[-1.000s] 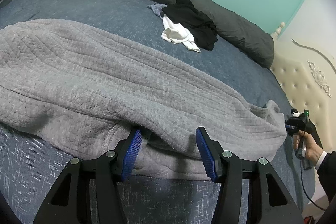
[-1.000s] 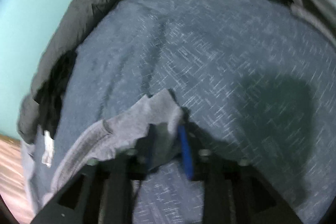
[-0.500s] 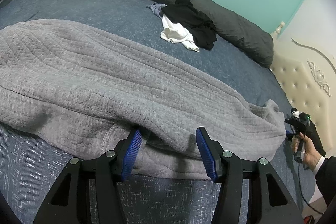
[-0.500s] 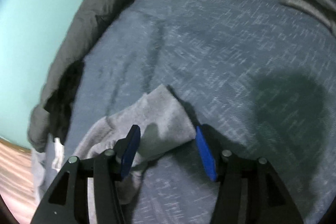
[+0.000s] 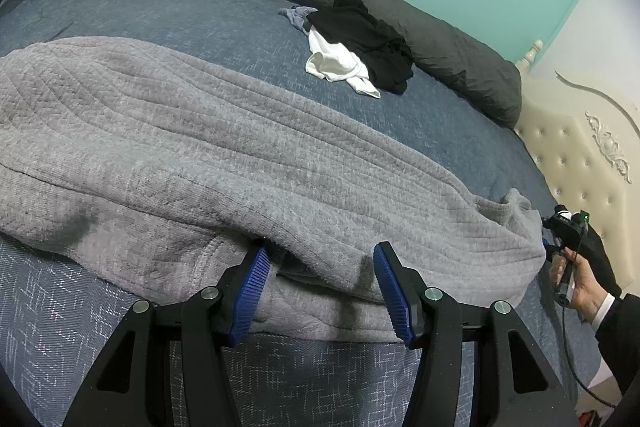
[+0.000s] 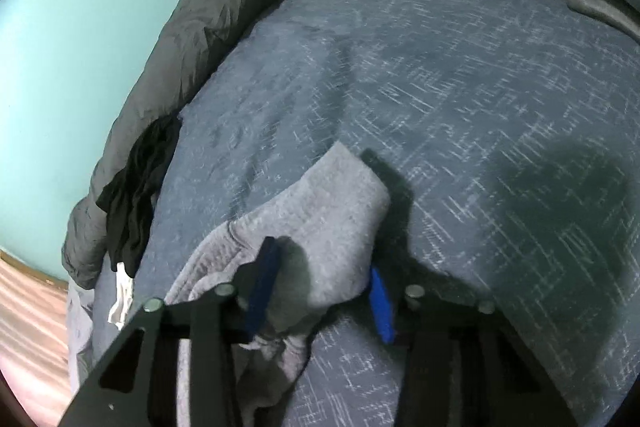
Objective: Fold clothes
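One big grey garment [image 5: 224, 163] spread on the bed [image 5: 168, 15]. Two hand-held grippers: left hand-held gripper [image 5: 318, 287] wide open at its hem; right hand-held gripper [image 6: 322, 287] closing around one grey corner. One small clothes pile [image 5: 356, 47] farther back.

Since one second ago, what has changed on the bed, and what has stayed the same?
The right hand-held gripper opened around the grey garment's end and is closing on it again. The left hand-held gripper stayed open at the garment's edge; the black and white clothes did not move.
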{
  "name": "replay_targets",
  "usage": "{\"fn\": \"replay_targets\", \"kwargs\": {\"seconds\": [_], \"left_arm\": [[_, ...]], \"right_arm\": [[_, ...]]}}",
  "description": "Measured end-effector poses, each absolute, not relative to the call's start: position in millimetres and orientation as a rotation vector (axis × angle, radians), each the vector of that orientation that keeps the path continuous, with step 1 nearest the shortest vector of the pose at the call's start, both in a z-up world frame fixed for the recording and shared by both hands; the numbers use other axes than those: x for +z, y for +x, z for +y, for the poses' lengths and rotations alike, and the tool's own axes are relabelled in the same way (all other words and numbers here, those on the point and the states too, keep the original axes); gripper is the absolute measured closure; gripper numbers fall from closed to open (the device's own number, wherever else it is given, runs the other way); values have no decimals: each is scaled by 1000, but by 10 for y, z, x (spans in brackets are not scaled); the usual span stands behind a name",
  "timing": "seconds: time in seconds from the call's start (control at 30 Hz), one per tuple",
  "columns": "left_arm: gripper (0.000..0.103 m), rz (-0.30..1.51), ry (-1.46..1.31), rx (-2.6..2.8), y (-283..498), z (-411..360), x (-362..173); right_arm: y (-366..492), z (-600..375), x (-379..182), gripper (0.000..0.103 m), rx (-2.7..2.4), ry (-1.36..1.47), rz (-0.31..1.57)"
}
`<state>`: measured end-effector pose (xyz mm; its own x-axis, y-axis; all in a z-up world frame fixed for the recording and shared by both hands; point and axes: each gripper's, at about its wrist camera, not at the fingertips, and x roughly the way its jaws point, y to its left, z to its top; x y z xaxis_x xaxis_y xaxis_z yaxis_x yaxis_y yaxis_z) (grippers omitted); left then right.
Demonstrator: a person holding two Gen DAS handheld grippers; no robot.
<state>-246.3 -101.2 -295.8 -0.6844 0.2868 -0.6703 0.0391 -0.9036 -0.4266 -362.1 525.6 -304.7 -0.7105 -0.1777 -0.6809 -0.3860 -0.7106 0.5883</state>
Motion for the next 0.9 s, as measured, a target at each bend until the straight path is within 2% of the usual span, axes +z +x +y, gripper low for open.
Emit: {"fn": "replay_targets", "kwargs": {"seconds": [0.1, 0.33, 0.5, 0.6, 0.83, 0.87, 0.9], "left_arm": [[45, -628, -1179, 2690, -2471, -1017, -2967], [45, -626, -1179, 2688, -2483, -1041, -2972], [45, -636, -1176, 2687, -2472, -1046, -2968], [45, -645, -1173, 2683, -2472, -1044, -2964], [45, -638, -1181, 2686, -2464, -1039, -2974], [45, -641, -1182, 2684, -2462, -1048, -2976], [45, -642, -1183, 2684, -2464, -1055, -2977]], "right_arm": [[-3645, 5211, -2979, 87, 2571, -1144, 1074], [-3363, 5433, -2363, 90, 2629, -923, 1028], [-2997, 5706, -1878, 90, 2670, -891, 940], [-2875, 5796, -1954, 90, 2619, -950, 896], [-2928, 5804, -2673, 90, 2477, -1150, 868], [-2940, 5834, -2745, 88, 2460, -1165, 883], [-2924, 5874, -2760, 83, 2464, -1146, 900]]}}
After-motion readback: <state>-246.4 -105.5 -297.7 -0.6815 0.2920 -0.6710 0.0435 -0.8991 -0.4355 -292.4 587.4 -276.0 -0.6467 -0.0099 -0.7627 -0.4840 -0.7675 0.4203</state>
